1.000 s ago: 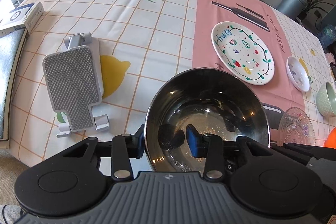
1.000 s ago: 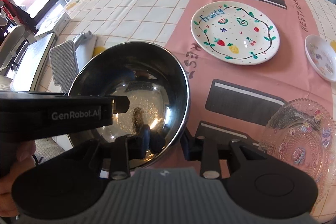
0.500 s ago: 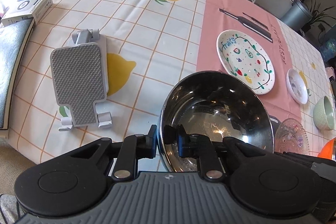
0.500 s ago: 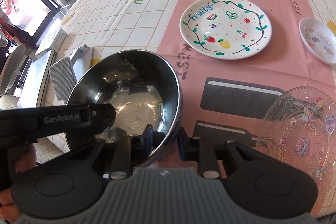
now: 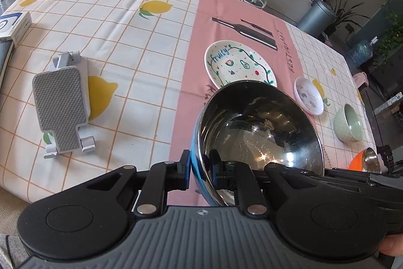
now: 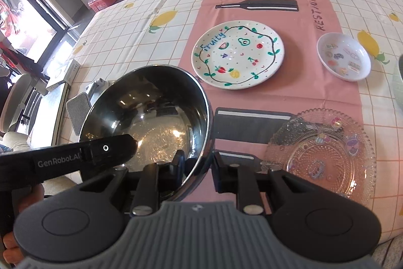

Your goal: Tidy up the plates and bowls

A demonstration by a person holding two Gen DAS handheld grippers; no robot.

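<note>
Both claws pinched the steel bowl (image 5: 259, 132) by its rim, the left claw (image 5: 200, 169) on one side and the right claw (image 6: 197, 164) on the other, probably to steady its tilt. It hung above the desk (image 5: 141, 47), near the fruit plate (image 6: 238, 54), perhaps its destination.
</note>
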